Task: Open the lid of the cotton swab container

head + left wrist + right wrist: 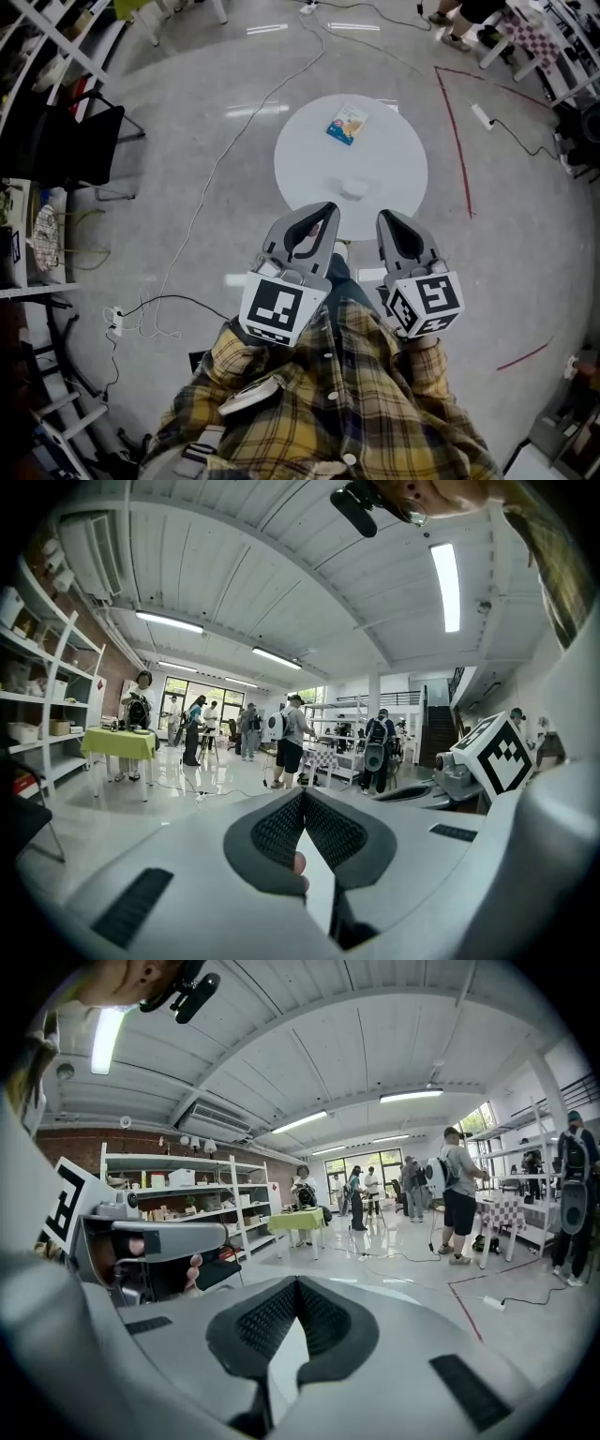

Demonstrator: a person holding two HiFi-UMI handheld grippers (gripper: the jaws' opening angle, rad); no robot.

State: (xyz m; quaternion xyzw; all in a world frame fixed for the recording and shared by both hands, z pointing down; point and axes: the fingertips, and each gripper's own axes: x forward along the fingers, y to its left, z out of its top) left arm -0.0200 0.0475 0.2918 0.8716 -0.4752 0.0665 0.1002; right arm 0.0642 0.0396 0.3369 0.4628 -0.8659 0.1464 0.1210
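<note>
I see both grippers held up close to the person's plaid shirt (319, 403), short of the round white table (305, 159). The left gripper (317, 217) has its jaws pressed together on nothing, and so does the right gripper (388, 221). The pale cotton swab container (354, 190) sits near the table's front edge, apart from both grippers, with a small printed packet (347, 123) farther back.

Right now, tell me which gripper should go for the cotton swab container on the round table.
Left, but only narrowly. The cotton swab container lies ahead between the two; the left gripper tip looks slightly nearer than the right gripper. Both are shut and empty.
</note>
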